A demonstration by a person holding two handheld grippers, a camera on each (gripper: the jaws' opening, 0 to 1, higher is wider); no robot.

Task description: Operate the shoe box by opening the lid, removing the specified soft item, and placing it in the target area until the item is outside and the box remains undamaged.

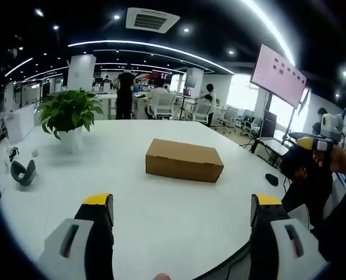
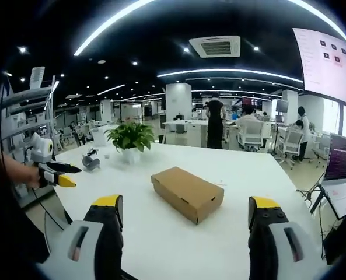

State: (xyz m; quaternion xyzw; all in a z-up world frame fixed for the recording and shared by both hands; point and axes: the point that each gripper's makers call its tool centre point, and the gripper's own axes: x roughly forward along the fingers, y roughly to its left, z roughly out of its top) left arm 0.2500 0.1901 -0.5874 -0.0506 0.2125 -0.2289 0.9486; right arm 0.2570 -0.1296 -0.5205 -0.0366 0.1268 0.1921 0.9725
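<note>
A: Take the shoe box (image 1: 184, 160) as the landmark, in the left gripper view. What sits to its left?

B: Far to its left, near the worktop (image 1: 161, 221) edge, lies a small grey curved object (image 1: 22, 172). Nearer the box, and behind it, stands a potted plant (image 1: 70, 116) in a white pot.

A: And the box itself?

B: Plain brown cardboard, lid shut flat, lying in the middle of the white worktop. Its contents cannot be seen.

A: The left hand-held gripper (image 1: 181, 213)?

B: Its yellow-tipped jaws stand wide apart, holding nothing, short of the box and clear of it.

A: To the right of the box?

B: A small dark object (image 1: 271, 179) lies near the worktop edge. Beyond that, off the worktop, a hand holds the other hand-held gripper in the air.

A: In the right gripper view?

B: Well left of the box (image 2: 187, 193), a hand holds the left hand-held gripper (image 2: 60, 175), with its yellow-tipped jaws close together. Behind the box stands the plant (image 2: 130, 139). The right hand-held gripper (image 2: 187, 214) has its jaws spread wide, empty, in front of the box and not touching it.
</note>
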